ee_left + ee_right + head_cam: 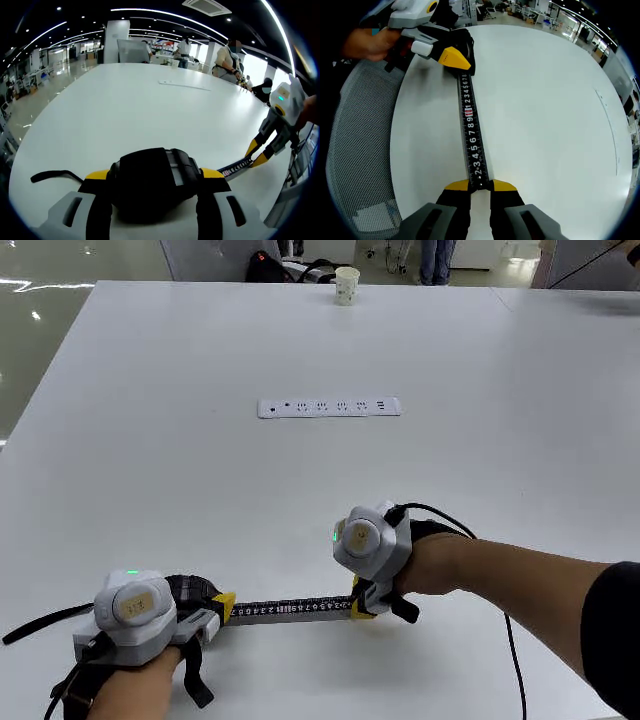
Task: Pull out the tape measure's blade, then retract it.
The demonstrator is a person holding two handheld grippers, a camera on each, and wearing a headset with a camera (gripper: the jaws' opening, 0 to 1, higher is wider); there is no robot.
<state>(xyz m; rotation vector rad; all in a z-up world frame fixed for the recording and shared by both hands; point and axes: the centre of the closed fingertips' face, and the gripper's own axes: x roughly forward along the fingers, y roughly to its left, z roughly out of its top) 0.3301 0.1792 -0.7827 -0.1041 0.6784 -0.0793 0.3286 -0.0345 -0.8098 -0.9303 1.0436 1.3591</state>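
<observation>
**A:** Head view?
**B:** It's the pull-out step. The left tongs (212, 612) clench the black tape measure case (190, 592) on the smooth white bench (300, 480). The blade (290, 609) runs flat to the right tongs (362, 608).
**A:** Left gripper view?
**B:** The rounded matte case is wedged between yellow tips.
**A:** Right gripper view?
**B:** Those tongs pinch the thin printed blade's end. Next, I'd judge, guide it back slowly.

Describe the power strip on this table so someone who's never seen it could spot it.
Take the big white table. Near its middle, beyond the tape measure, lies the power strip: a long, flat white bar with a row of sockets. Unlike the upright paper cup at the far edge, it lies flat.
</observation>
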